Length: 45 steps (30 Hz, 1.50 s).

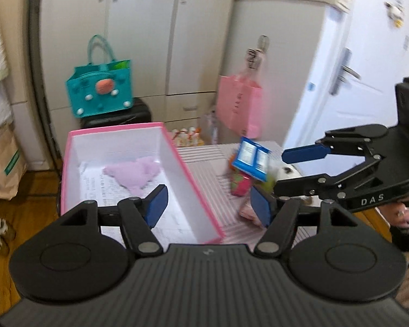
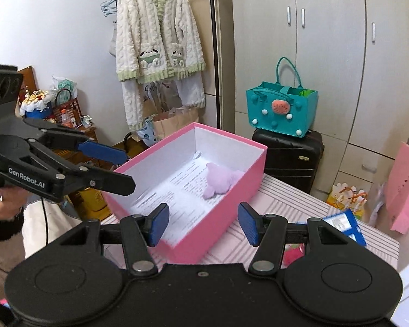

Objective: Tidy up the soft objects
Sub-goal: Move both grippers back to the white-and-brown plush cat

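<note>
The open pink cardboard box with white inner walls (image 1: 204,190) is seen on the pink-and-white striped table top (image 2: 300,201), and one soft item, a lilac plush toy (image 1: 135,174), already lies in it on a printed paper sheet (image 2: 174,190). The remaining soft things are heaped just beside the box: a blue-and-white packet (image 1: 252,160), a pink-and-green plush piece (image 1: 240,185) and a white fluffy object (image 1: 287,171), partly hidden.

The left gripper (image 1: 208,204) is held released and empty above the box's near edge; the right gripper (image 2: 203,224) is likewise spread with nothing between its blue pads (image 2: 159,224).

The step in hand is judged to be the fetching of the next soft item. It is best done if one piece is singled out at the heap's edge, the pads are brought down on either side of its bulk, and only a gentle squeeze is applied, so that neighbours are not dragged. The box wall should be cleared before release.
</note>
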### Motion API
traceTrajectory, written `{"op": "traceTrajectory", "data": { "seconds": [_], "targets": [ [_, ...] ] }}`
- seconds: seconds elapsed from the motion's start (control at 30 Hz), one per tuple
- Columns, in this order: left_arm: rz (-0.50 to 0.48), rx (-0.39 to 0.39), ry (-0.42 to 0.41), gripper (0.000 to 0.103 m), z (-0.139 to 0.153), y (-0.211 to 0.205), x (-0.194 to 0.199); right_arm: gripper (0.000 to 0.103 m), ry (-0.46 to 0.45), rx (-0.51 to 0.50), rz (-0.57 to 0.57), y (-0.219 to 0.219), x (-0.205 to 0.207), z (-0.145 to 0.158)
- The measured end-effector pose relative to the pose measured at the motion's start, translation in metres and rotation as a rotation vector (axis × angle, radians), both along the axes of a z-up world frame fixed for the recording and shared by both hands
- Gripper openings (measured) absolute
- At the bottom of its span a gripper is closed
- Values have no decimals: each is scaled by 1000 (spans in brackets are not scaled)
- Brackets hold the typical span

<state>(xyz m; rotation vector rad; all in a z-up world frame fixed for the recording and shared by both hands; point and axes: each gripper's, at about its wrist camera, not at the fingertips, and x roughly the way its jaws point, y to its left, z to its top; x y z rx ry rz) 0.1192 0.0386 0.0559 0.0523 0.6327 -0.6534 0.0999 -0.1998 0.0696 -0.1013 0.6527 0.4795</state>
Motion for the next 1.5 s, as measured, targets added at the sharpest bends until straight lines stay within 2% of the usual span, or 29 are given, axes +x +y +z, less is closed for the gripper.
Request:
{"op": "traceTrajectory", "data": {
  "seconds": [0.27, 0.5, 0.77, 0.97, 1.13, 1.33, 1.5],
  "targets": [
    [-122, 66, -12, 70, -2, -26, -40, 62, 4, -7, -44, -28, -55, -8],
    [-183, 140, 25, 71, -23, -51, -58, 63, 32, -25, -96, -51, -87, -29],
    [-246, 143, 58, 71, -53, -81, -63, 64, 77, -5, -155, -84, -103, -68],
    [-284, 153, 71, 71, -84, -117, -57, 64, 97, 27, -200, -110, -104, -103],
    [-285, 98, 80, 71, -102, -146, -37, 64, 17, -14, -236, -124, -98, -125],
    [-295, 44, 26, 69, -115, -181, -13, 64, -106, -36, -307, -149, -74, -152],
    [-262, 37, -38, 67, -125, -213, 6, 64, -87, -44, -337, -168, -45, -174]
  ]
}}
